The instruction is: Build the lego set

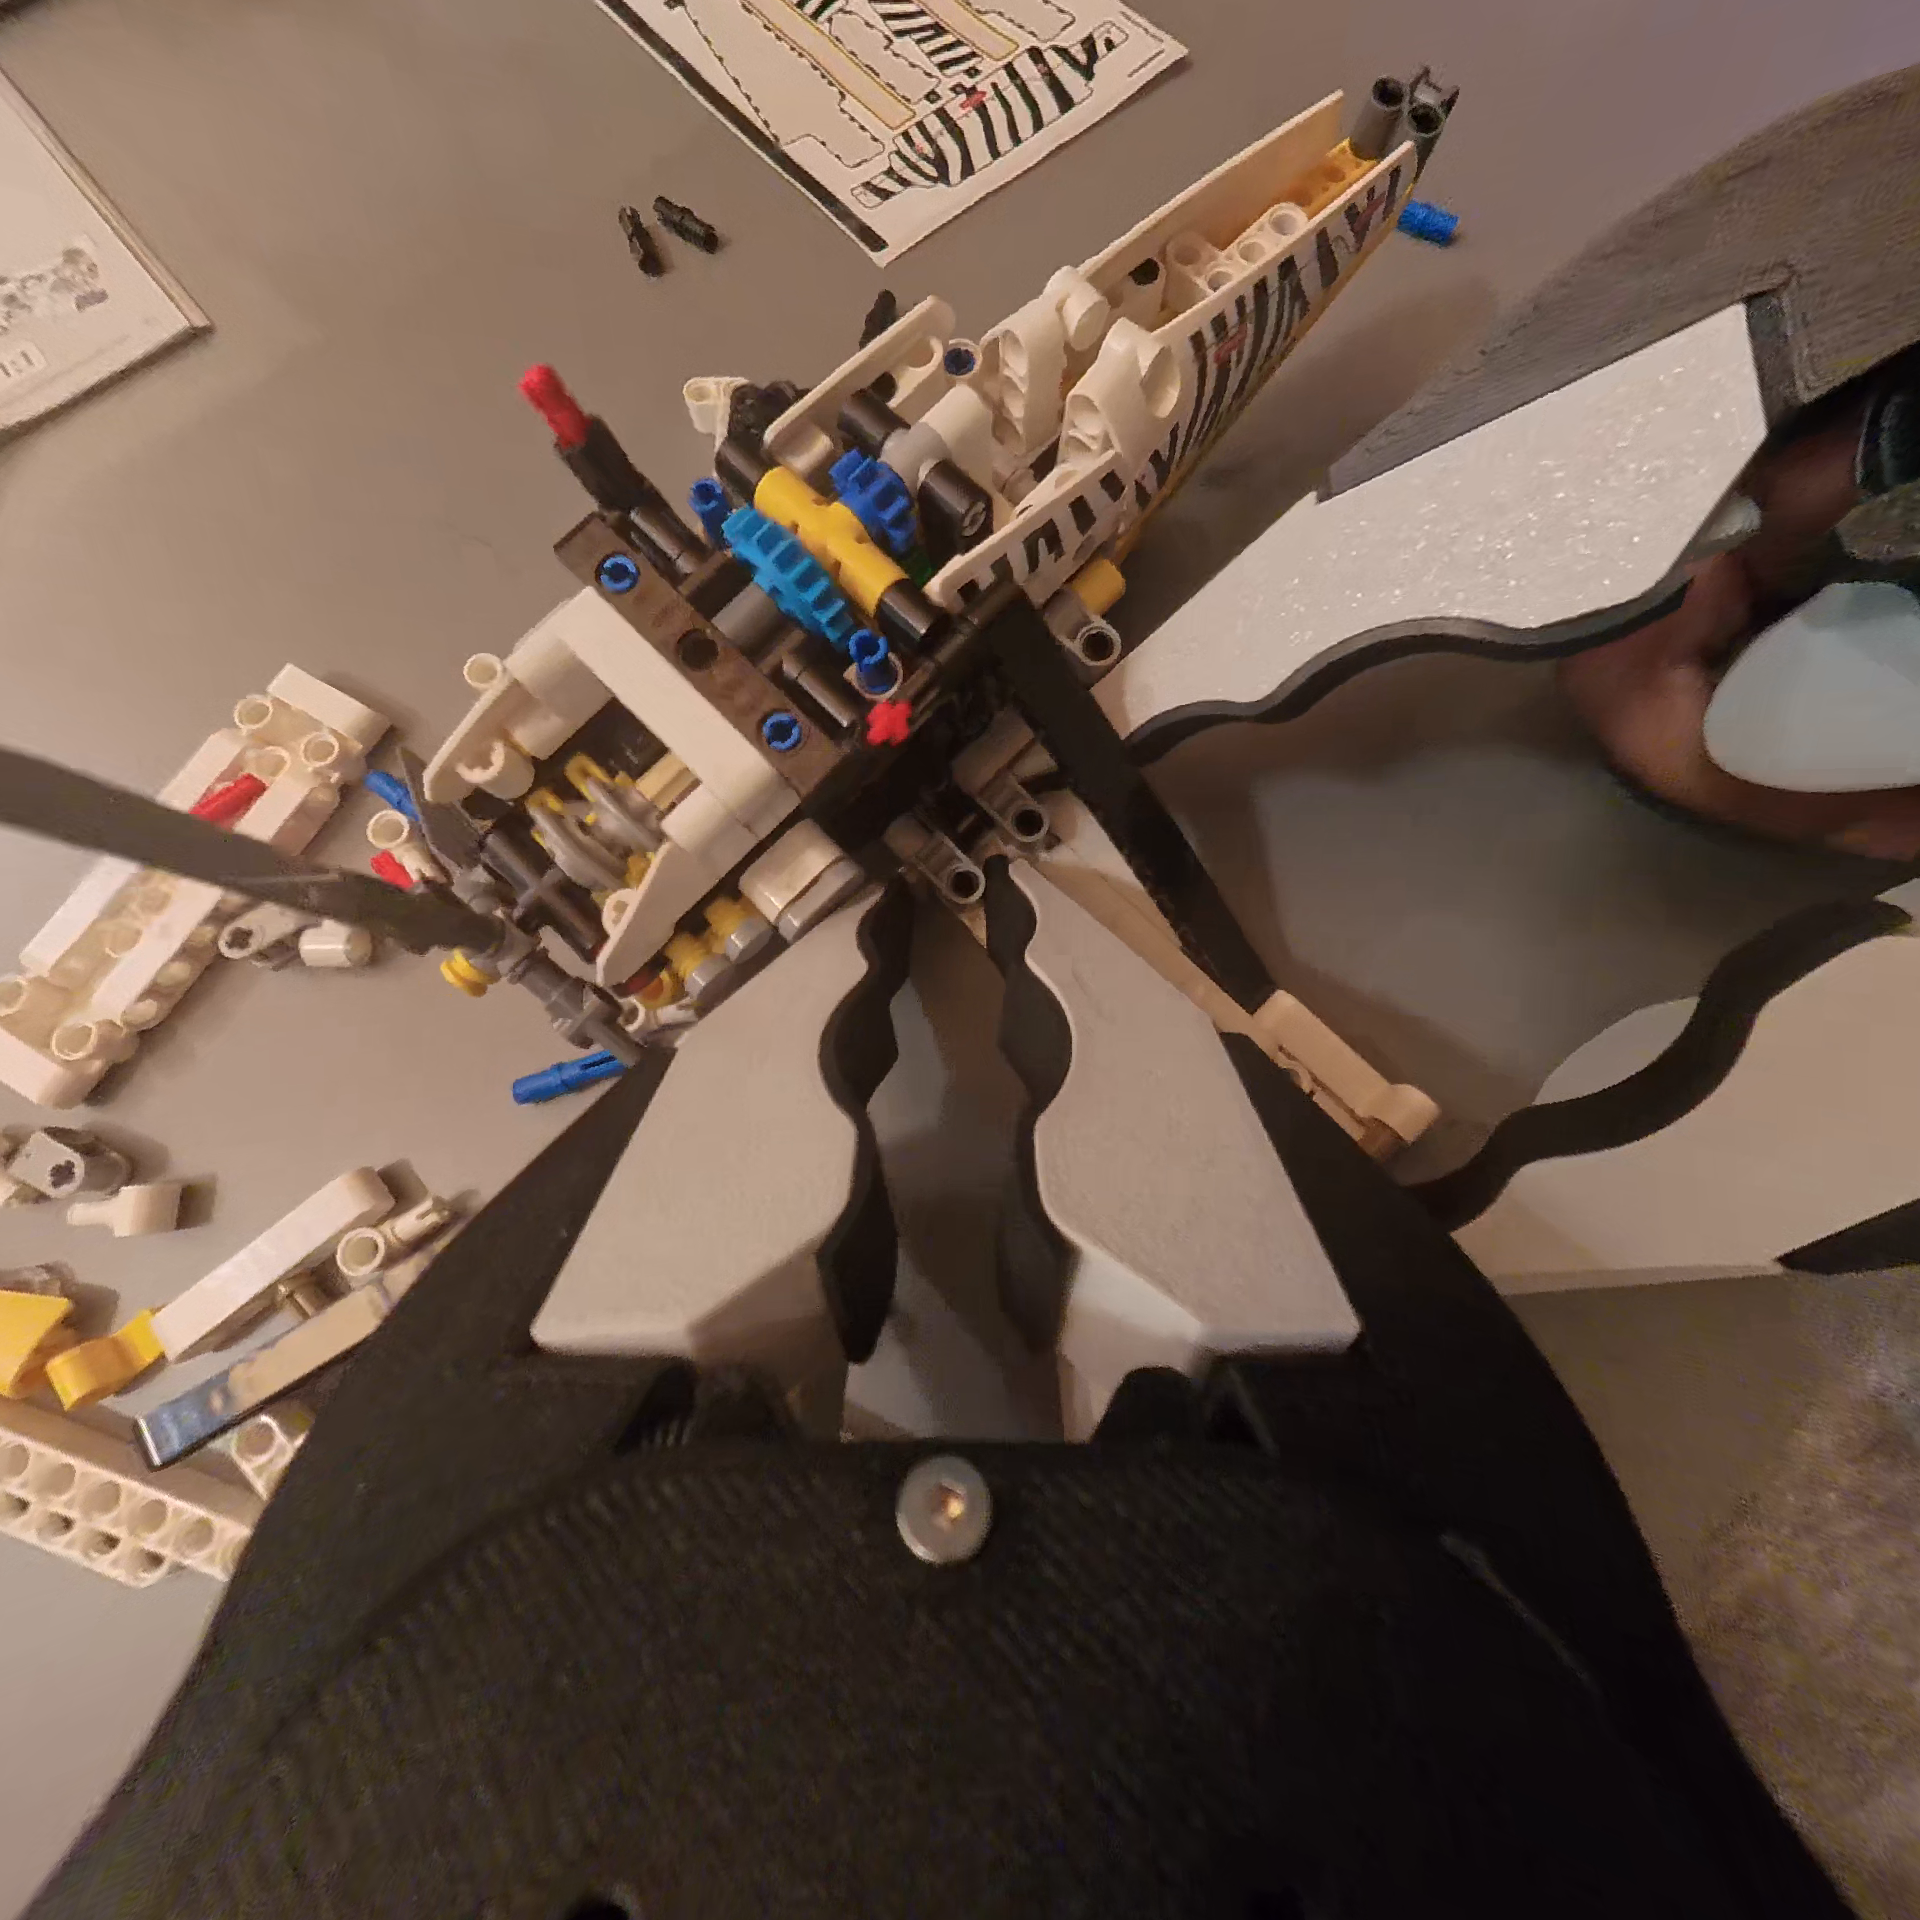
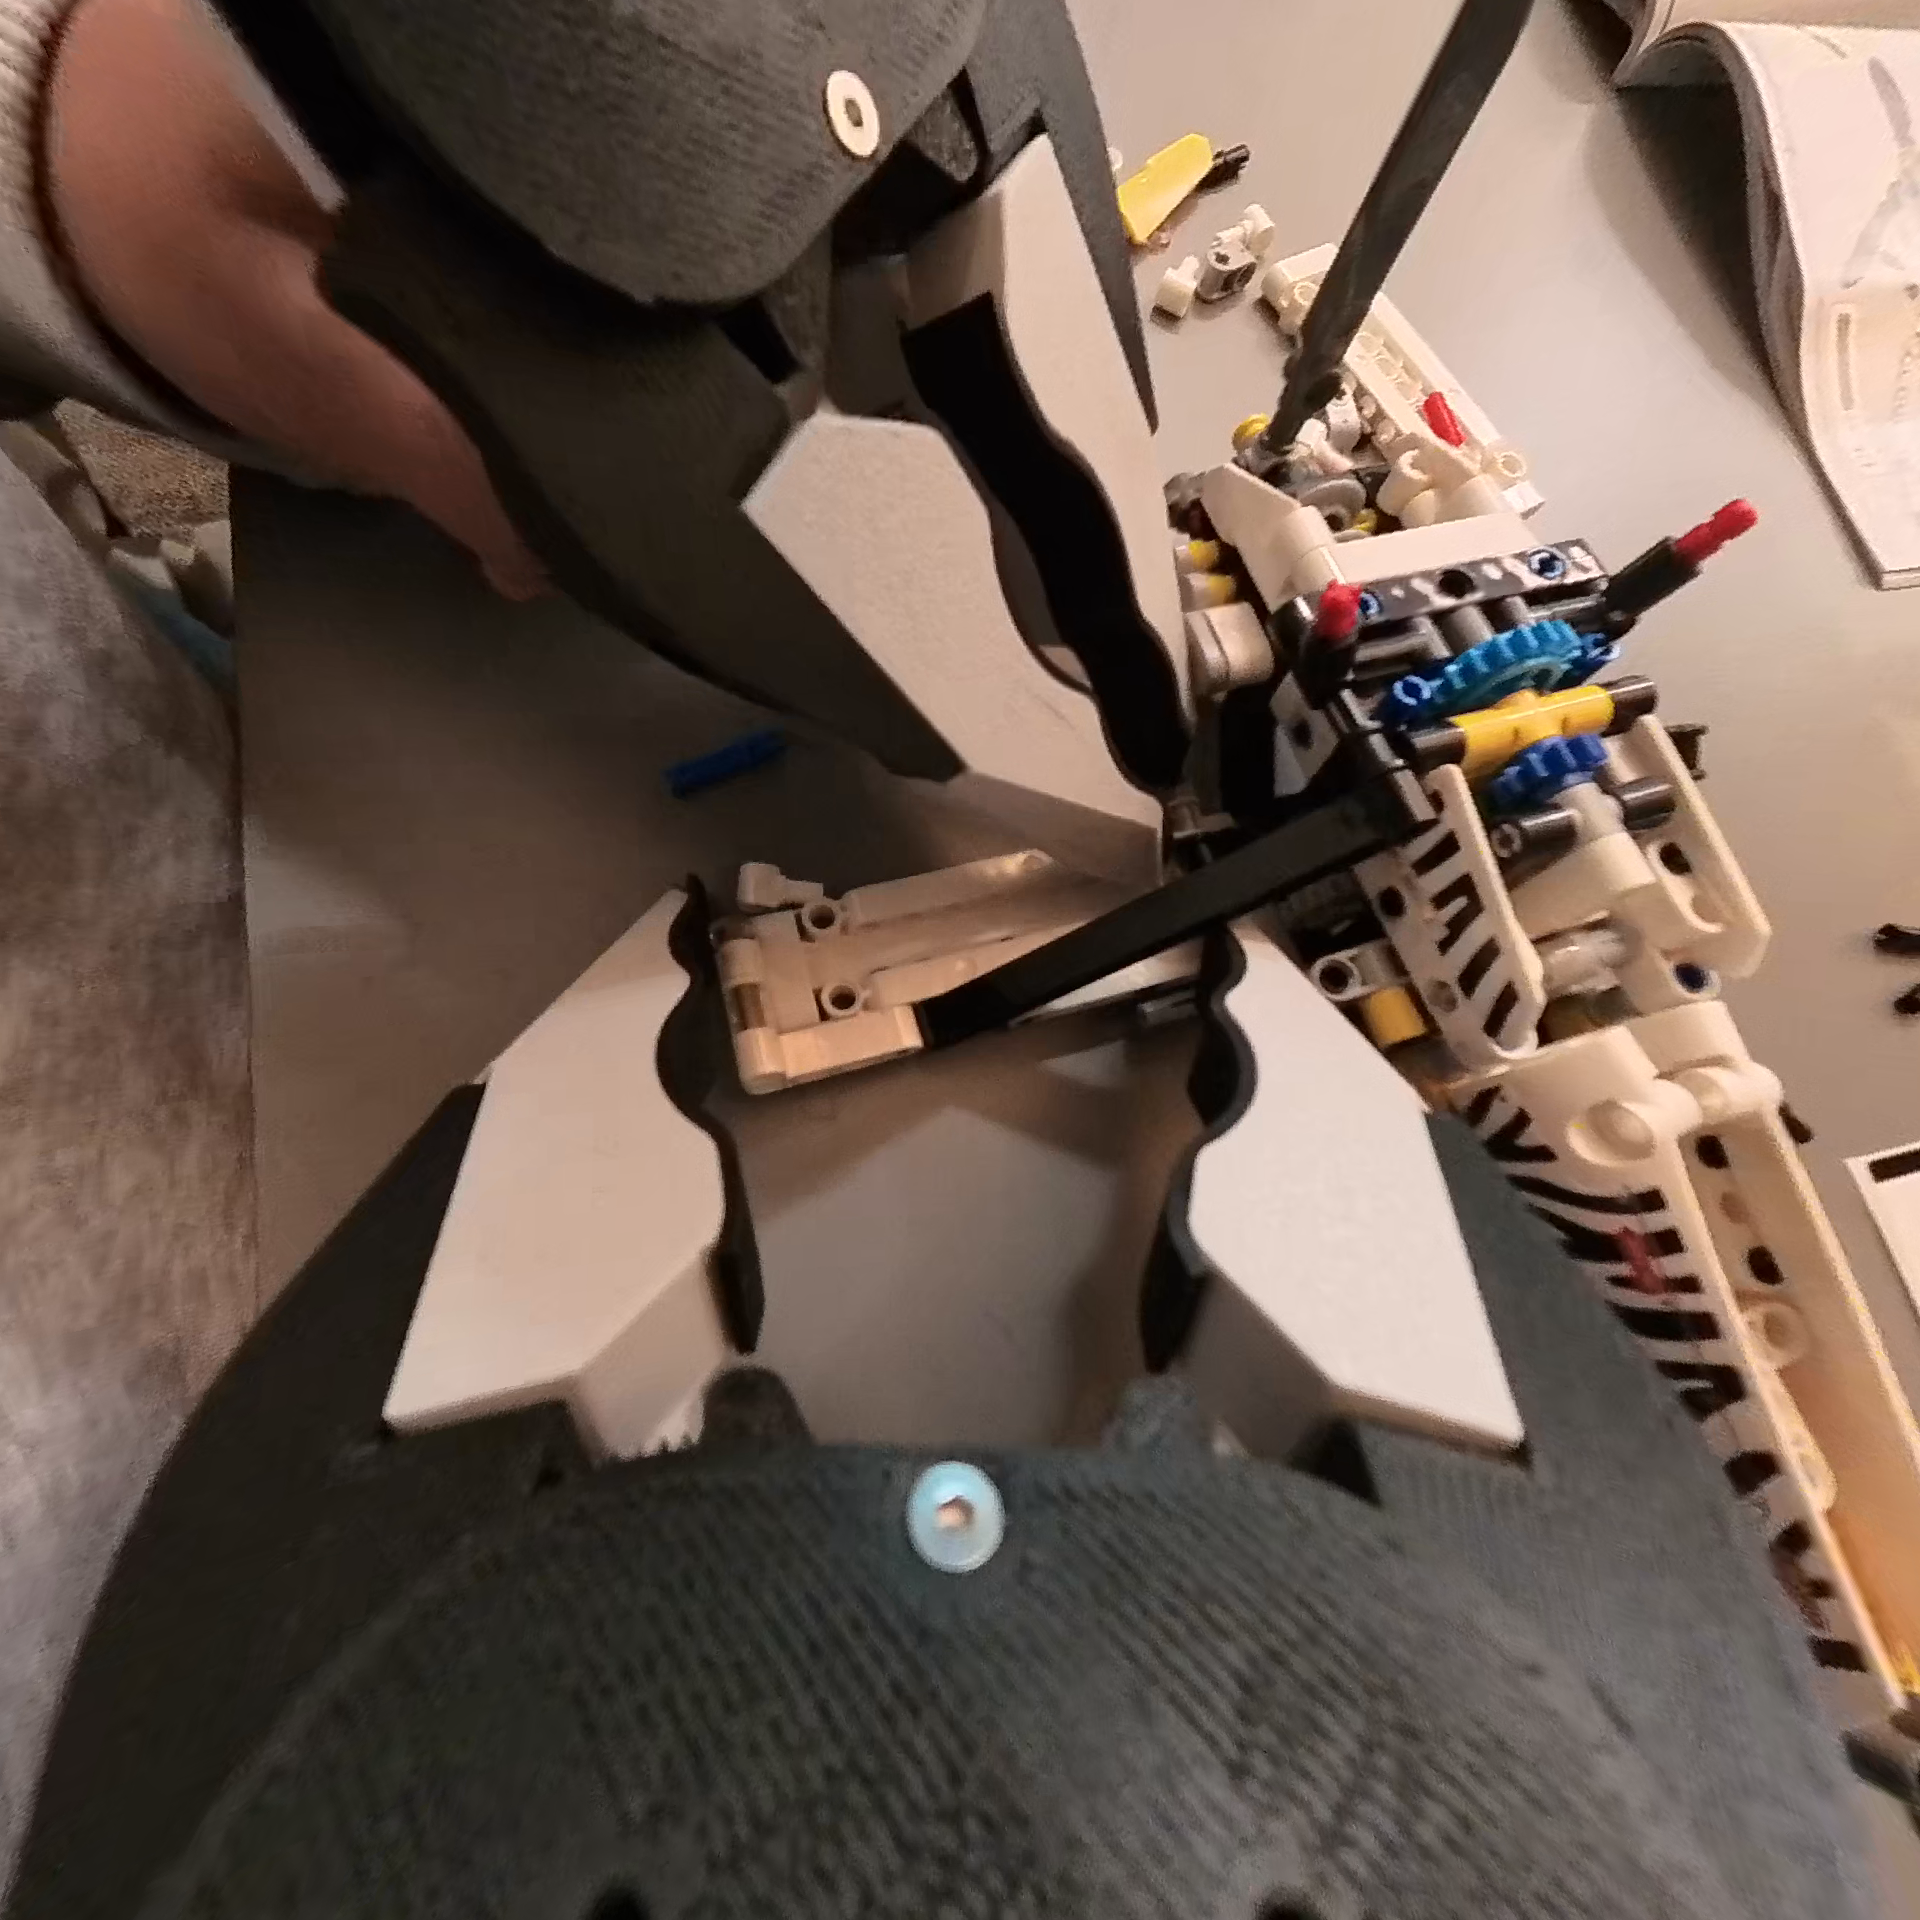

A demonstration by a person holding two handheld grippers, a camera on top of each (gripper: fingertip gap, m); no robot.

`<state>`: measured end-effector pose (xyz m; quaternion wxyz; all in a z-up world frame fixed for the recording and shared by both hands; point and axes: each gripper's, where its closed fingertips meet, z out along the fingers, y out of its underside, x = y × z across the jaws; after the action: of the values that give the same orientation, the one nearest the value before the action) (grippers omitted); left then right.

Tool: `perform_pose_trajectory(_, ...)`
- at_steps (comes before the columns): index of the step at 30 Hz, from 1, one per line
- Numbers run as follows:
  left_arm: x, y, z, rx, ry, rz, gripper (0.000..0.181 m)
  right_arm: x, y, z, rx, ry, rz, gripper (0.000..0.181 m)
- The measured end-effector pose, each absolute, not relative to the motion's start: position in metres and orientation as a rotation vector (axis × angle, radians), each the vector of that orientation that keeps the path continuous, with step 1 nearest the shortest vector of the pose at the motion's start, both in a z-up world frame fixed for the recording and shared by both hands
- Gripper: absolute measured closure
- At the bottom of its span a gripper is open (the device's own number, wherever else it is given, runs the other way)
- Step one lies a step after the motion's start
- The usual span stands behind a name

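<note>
A white lego model [image 1: 790,623] with zebra-striped panels, blue gears, a yellow connector and red axles lies on the grey table. It also shows in the right wrist view [image 2: 1455,790]. My left gripper [image 1: 940,904] is shut on grey pieces at the model's underside; it shows from the side in the right wrist view [image 2: 1174,790]. My right gripper [image 2: 956,925] is open. Its fingers straddle a white hinged piece [image 2: 821,977] at the end of a black blade [image 2: 1143,914] that runs from the model. That white piece also shows in the left wrist view [image 1: 1340,1081].
Loose white, yellow and grey pieces [image 1: 156,935] lie at the left. A sticker sheet [image 1: 914,94] and two black pins [image 1: 665,229] lie beyond the model. An instruction booklet [image 2: 1818,260] lies far right. A blue pin [image 1: 566,1075] lies beside the model. Carpet [image 1: 1766,1558] shows past the table edge.
</note>
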<state>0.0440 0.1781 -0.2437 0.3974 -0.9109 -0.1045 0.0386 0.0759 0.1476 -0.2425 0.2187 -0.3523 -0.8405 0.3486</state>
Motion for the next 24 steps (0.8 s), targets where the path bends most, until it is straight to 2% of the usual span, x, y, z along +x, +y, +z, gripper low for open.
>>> perform_pose_trajectory(8, 0.051, 0.179, -0.243, -2.290, -0.332, -0.043, 0.165, 0.080, 0.151, -0.242, -1.017, -2.274, 0.966, 0.087)
perform_pose_trajectory(16, 0.061, 0.180, -0.241, -2.262, -0.394, -0.106, 0.165, 0.110, 0.178, -0.206, -1.239, -1.987, 1.119, 0.085)
perform_pose_trajectory(24, 0.106, 0.199, -0.230, -2.253, -0.276, -0.209, 0.164, 0.139, 0.196, -0.214, -1.368, -1.764, 0.930, 0.088)
